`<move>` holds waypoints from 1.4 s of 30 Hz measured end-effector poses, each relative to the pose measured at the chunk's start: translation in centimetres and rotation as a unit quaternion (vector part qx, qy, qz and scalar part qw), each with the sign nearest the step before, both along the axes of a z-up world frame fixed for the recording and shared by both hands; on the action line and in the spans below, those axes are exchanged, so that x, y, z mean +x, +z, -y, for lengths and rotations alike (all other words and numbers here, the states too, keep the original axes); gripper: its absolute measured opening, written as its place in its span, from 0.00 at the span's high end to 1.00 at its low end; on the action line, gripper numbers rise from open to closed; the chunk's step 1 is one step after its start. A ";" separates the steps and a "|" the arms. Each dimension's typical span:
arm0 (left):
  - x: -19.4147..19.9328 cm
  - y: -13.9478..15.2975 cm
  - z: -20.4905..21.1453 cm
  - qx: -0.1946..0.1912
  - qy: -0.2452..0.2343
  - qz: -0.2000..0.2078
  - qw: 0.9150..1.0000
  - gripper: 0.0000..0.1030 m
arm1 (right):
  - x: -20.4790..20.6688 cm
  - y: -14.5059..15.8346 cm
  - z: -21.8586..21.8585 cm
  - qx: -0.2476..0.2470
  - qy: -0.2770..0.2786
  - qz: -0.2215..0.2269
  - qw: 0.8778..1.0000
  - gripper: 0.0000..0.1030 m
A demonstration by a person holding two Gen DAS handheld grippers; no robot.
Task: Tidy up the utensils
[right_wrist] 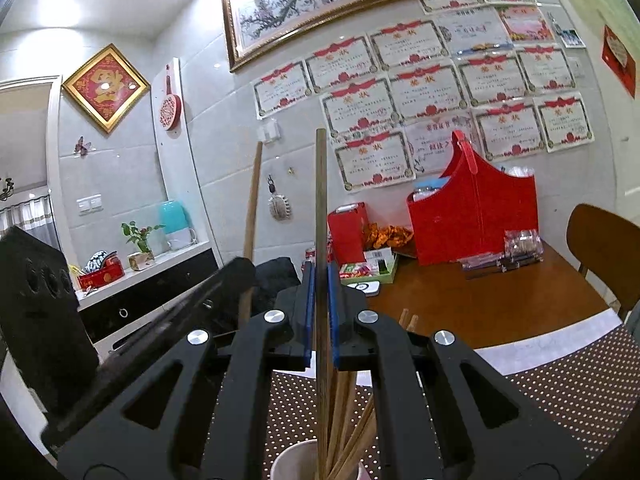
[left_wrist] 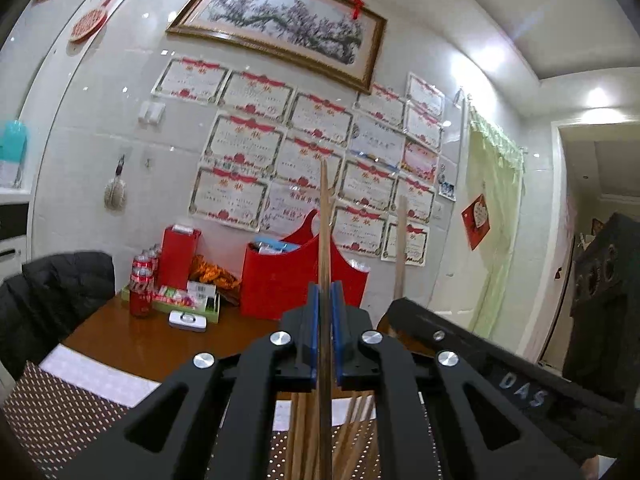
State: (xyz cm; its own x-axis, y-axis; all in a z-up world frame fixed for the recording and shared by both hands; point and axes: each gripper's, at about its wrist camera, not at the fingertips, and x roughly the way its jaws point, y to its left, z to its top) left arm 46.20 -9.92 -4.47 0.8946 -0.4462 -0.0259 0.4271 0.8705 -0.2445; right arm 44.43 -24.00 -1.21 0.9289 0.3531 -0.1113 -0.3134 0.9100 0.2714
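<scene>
Red basket (left_wrist: 288,280), cola bottles (left_wrist: 141,288), boxes behind upright chopsticks (left_wrist: 325,240).

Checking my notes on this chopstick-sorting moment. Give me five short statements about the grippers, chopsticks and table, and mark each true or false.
1. The left gripper is shut on a chopstick. True.
2. The right gripper is open and holds nothing. False: it is shut on a darker chopstick.
3. A white cup below the right gripper holds several chopsticks. True.
4. The basket on the table is blue. False: it is red.
5. Both held chopsticks point roughly upward in their views. True.
</scene>
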 end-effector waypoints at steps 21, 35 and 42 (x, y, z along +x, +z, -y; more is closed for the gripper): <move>0.1 -4.4 -1.6 -0.002 0.044 -0.035 0.998 0.31 | -0.1 -2.9 -0.2 0.007 0.001 -0.031 1.000 0.07; -9.5 2.2 -3.4 0.072 0.126 -0.018 0.989 0.04 | -7.2 1.0 2.4 0.025 -0.059 -0.031 0.997 0.06; -16.5 4.8 -3.3 0.129 0.162 -0.039 0.978 0.04 | -13.7 2.3 2.7 -0.005 -0.085 -0.060 0.995 0.06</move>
